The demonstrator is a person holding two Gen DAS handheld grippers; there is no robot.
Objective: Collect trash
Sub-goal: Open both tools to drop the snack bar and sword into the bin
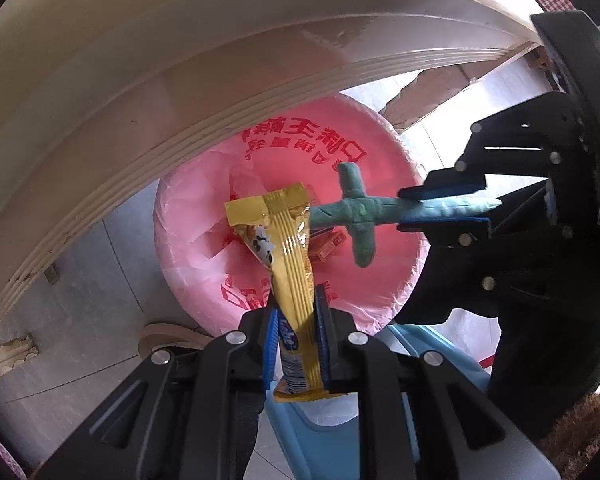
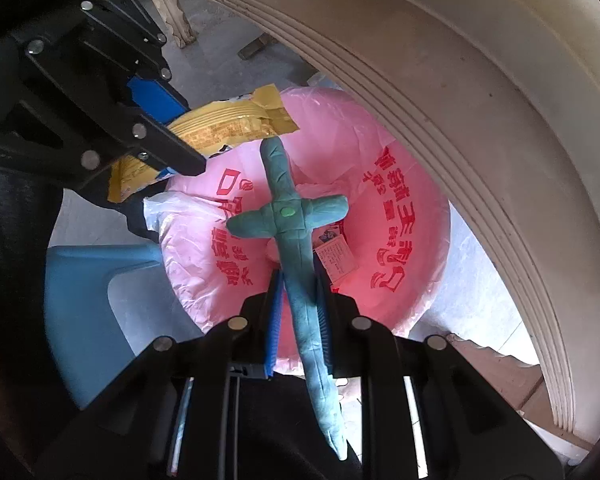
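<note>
Hanging over the bin (image 1: 204, 216) are 2 pieces of trash, 1 per gripper. Wrapper (image 1: 290, 264): yellow foil, ribbed down the middle, crimped flat top edge, blue print near the bottom, a bit crumpled. Left gripper (image 1: 296, 320) is clamped on its lower part, blue pads pressing both sides, wrapper standing up out of the jaws. Clay cross (image 2: 286, 216): teal, long tapered shaft w/ short crossbar and a small green dot at the joint, surface scored. Right gripper (image 2: 298, 300) pinches the shaft below the crossbar, tail sticking out behind the pads. Both items sit above the bin mouth, near each other, not touching. Bin: 1, round, lined w/ pink bag w/ red print; 1 small carton (image 2: 336, 258) lies inside. Beside it: blue plastic stool (image 2: 88, 276), curved cream table edge (image 2: 480, 128), grey tile floor (image 1: 100, 264).
</note>
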